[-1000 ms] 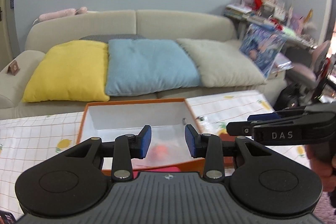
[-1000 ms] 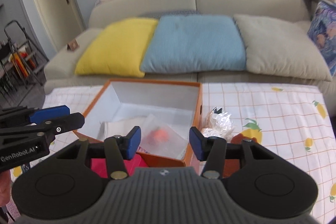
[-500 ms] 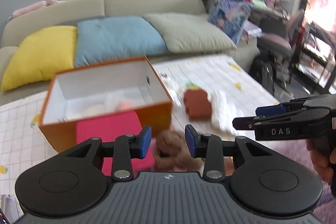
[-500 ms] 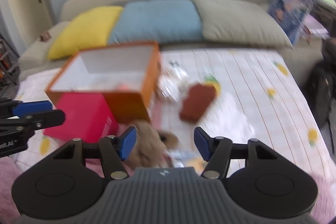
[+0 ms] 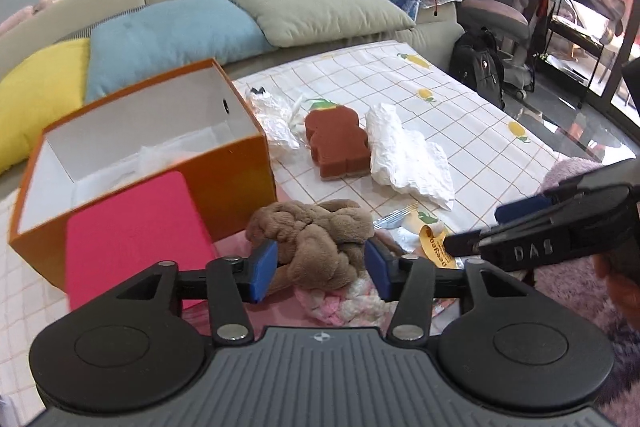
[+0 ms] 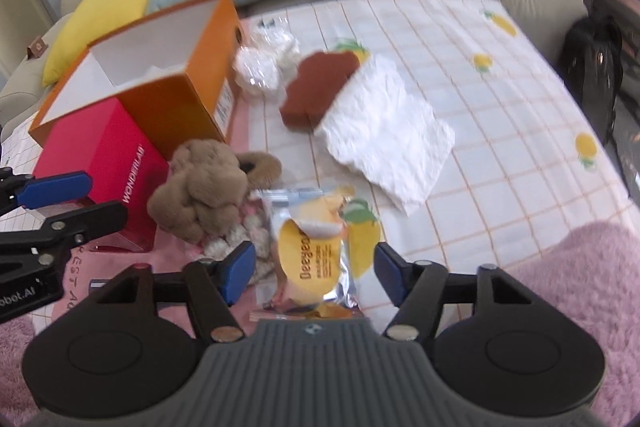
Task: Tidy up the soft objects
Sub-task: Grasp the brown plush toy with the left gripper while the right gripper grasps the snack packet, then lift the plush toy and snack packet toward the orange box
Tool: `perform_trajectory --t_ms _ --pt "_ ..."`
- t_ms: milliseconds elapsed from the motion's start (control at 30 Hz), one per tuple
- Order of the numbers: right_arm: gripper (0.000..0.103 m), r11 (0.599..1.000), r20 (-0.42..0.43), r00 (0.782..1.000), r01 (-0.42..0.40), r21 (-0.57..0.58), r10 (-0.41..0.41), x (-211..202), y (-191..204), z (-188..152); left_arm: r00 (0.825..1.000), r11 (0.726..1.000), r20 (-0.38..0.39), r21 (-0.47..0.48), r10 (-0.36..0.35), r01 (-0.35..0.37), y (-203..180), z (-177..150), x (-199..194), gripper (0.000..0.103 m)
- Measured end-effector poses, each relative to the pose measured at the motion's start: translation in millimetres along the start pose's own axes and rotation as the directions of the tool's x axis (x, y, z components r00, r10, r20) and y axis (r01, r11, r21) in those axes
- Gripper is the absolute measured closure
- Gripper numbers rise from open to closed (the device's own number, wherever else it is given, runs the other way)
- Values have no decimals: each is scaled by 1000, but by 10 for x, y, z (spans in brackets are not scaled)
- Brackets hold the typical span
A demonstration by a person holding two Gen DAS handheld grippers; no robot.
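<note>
— What did we have under the left tool (image 5: 320, 267)?

— A brown plush knot (image 5: 316, 243), fuzzy and twisted. Our jaws had just been opening and stood apart on both sides of it, the blue pads not pressing. It lay on a pink-and-white knitted piece (image 5: 352, 303), beside the pink box (image 5: 132, 235) and the orange cardboard box (image 5: 240, 179).

— And the right tool (image 6: 314, 273)?

— Its jaws had also just been opening. Between them, not gripped, lay a shiny foil packet (image 6: 316, 255) with a yellow round label.

— What else was on the counter (image 6: 500, 147)?

— On its checked cloth lay a brown sponge (image 5: 336, 143) with wavy edges, touching a crinkled white sheet (image 5: 408, 155), and a crumpled clear plastic bag (image 5: 276, 119).
</note>
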State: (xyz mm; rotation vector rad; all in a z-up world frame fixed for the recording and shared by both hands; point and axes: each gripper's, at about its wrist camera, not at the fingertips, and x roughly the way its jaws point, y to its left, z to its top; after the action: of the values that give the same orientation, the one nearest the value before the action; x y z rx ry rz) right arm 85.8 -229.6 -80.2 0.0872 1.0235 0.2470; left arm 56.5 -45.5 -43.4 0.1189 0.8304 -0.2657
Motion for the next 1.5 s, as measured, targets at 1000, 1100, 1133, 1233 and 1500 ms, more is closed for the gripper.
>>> perform_trajectory --t_ms 1000,1100,1133,1233,1500 --pt "50 999 -232 972 -31 29 37 879 -71 27 968 997 -248 76 40 -21 -129 75 871 59" --pt "52 998 -230 972 -40 43 49 892 -96 29 970 998 -242 64 41 -26 -122 51 876 64" --pt "53 998 -228 972 -41 40 49 891 -93 27 971 998 -237 59 39 -26 -113 49 871 66" --pt "57 998 -226 973 -39 40 47 881 -86 29 975 999 -219 43 40 -31 -94 58 831 72" --pt "64 998 -200 979 -45 33 51 717 -89 65 989 999 -140 8 36 -35 -57 116 619 74"
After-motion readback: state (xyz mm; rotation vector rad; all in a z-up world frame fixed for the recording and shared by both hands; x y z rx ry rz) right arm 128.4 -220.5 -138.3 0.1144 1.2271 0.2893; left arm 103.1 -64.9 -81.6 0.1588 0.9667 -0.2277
